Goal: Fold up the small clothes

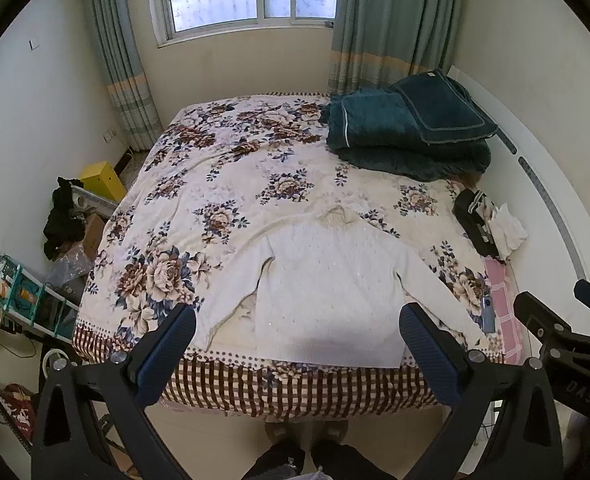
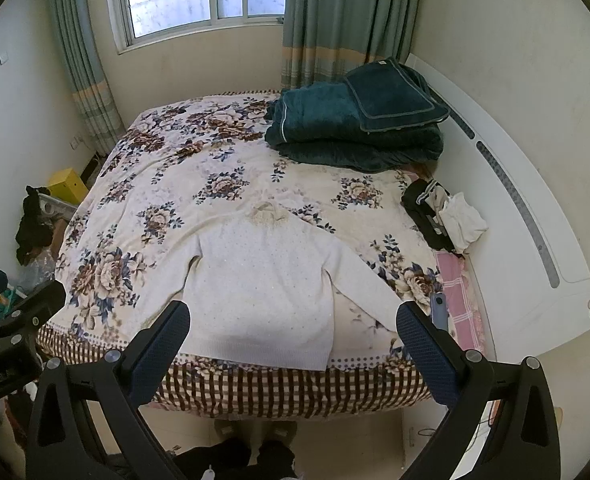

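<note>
A small white knit sweater (image 1: 327, 288) lies flat on the floral bed cover (image 1: 223, 168), collar away from me, sleeves spread, hem at the near bed edge. It also shows in the right wrist view (image 2: 263, 288). My left gripper (image 1: 297, 328) is open and empty, held above the near edge over the hem. My right gripper (image 2: 293, 326) is open and empty, likewise over the sweater's lower right part. The right gripper's body shows at the right edge of the left wrist view (image 1: 555, 332).
Folded dark teal blankets (image 1: 407, 128) sit at the far right of the bed. A pile of black and white clothes (image 1: 487, 224) and a pink cloth (image 1: 503, 304) lie along the right side by the white headboard (image 2: 527, 216). Clutter and a yellow box (image 1: 103, 180) stand on the floor at left.
</note>
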A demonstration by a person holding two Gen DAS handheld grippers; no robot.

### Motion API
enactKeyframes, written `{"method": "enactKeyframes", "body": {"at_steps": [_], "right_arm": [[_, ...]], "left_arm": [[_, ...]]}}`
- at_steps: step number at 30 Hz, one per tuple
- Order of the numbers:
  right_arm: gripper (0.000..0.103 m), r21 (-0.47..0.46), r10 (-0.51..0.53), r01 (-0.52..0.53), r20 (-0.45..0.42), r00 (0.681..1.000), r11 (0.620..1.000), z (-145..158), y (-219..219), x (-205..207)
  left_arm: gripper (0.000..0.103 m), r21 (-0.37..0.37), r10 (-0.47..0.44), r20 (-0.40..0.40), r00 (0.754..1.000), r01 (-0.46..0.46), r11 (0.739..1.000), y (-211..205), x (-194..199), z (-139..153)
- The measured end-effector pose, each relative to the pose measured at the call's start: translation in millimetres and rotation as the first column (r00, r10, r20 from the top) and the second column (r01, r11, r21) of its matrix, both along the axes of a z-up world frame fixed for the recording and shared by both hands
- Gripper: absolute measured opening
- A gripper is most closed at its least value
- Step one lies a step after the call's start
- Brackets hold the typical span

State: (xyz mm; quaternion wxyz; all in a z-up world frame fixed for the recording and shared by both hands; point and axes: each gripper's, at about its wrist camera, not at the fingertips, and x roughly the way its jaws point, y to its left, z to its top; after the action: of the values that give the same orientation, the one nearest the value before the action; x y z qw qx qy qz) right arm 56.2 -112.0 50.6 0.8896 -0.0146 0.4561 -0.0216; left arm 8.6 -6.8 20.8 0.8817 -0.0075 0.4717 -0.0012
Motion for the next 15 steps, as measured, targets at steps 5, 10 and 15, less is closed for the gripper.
{"method": "enactKeyframes", "body": {"at_steps": [5,10,15], "right_arm": [[0.103,0.005,0.002,-0.002,0.002,1.000,1.000,5.6,-0.6,-0.1],[0.103,0.005,0.003,-0.003,0.004,1.000,1.000,5.8,-0.4,-1.3],[0.103,0.008,0.002,-0.002,0.005,1.000,1.000,6.8,-1.9,-0.6]], "left_arm": [[0.103,0.000,0.007,0.003,1.000,-0.007,1.000,-1.4,-2.2,2.2],[0.103,-0.002,0.010,0.007,1.000,-0.010,1.000,-4.0,-2.7,4.8],[0.103,-0.002,0.011,0.011,1.000,-0.010,1.000,-5.3,-3.3,6.9]]}}
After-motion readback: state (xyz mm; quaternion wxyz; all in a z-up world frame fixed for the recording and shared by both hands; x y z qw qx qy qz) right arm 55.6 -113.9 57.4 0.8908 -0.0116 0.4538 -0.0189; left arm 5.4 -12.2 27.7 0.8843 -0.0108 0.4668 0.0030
